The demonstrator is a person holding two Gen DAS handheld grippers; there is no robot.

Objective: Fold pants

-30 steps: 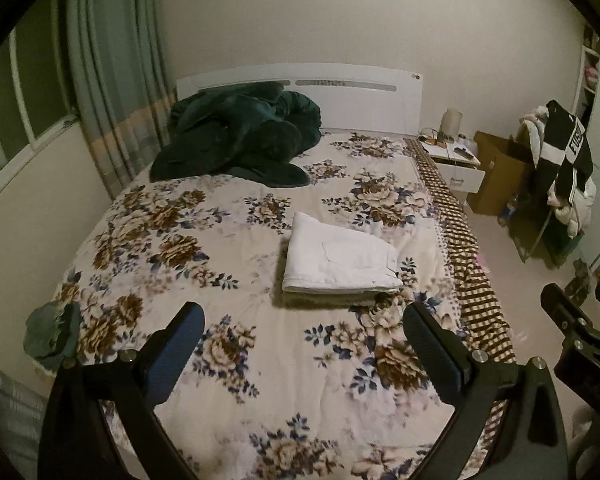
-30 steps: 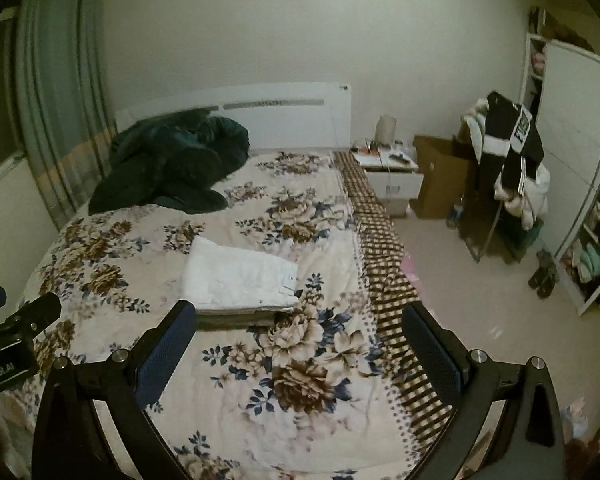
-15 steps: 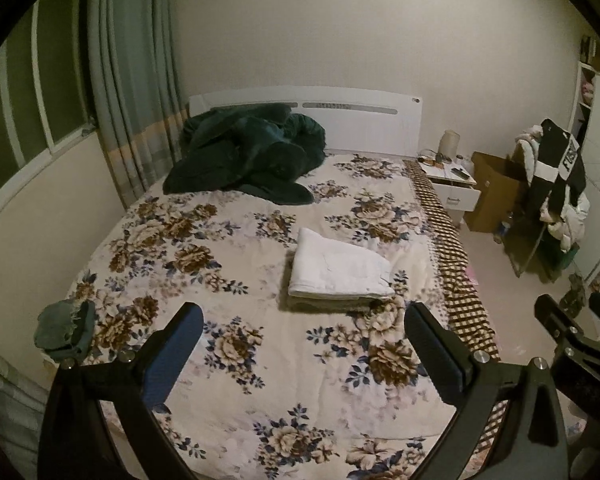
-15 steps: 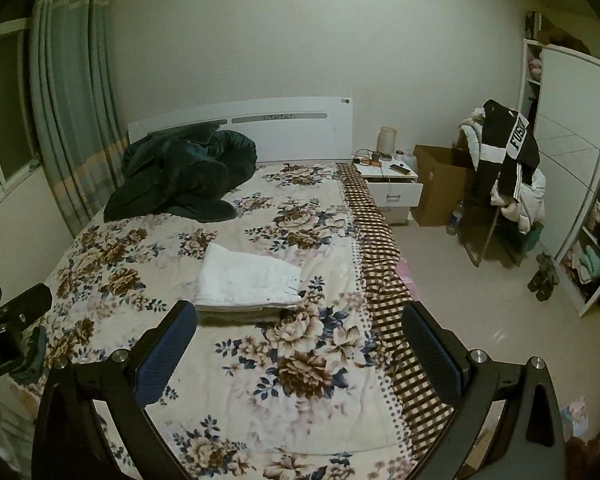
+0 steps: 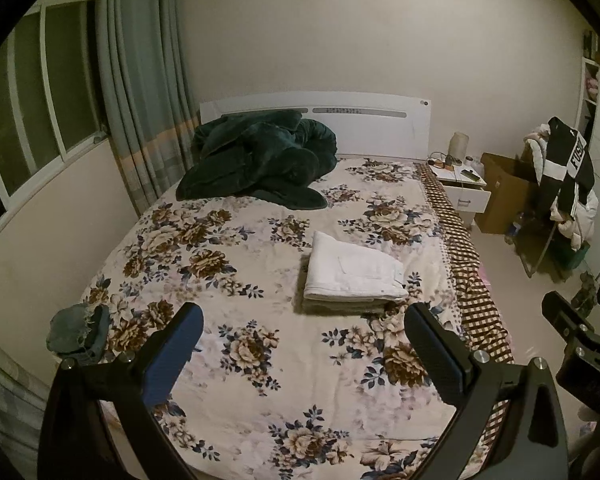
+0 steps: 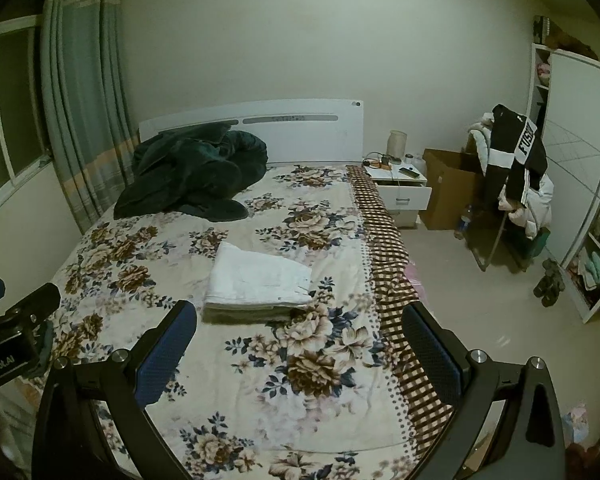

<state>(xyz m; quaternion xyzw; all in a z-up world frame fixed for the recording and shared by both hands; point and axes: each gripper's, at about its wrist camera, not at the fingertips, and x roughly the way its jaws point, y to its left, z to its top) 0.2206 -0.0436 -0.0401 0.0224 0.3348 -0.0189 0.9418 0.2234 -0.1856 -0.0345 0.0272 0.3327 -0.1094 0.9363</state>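
1. The bed (image 5: 220, 280), under a cream floral cover, fills the middle and lower part of both views; its white headboard (image 5: 372, 128) stands against the far wall, above the centre of the frame.
2. A grey-green curtain (image 5: 140, 80) hangs at the upper left, beside a window (image 5: 28, 100) at the left edge.
3. A dark green blanket (image 5: 260, 160) lies heaped at the head of the bed, left of centre in the left wrist view.
4. A brown checked cloth (image 6: 384, 248) runs along the right edge of the bed.
5. The left gripper (image 5: 304, 344) sits at the bottom of its own view, jaws spread wide with nothing between them, above the near part of the bed cover.
6. The right gripper (image 6: 300, 340) sits low in its own view, jaws likewise spread wide and empty; its body also shows at the right edge of the left wrist view.
7. The white pants (image 5: 354, 274) lie folded into a neat rectangle on the cover, just right of centre in the left wrist view and left of centre (image 6: 258, 280) in the right wrist view, apart from both grippers.
8. A white nightstand (image 6: 400, 188) stands right of the headboard, next to a cardboard box (image 6: 448, 188).
9. A black and white jacket (image 6: 516, 152) hangs at the right of the frame.
10. A small blue-grey cloth (image 5: 78, 332) lies at the bed's lower left edge.
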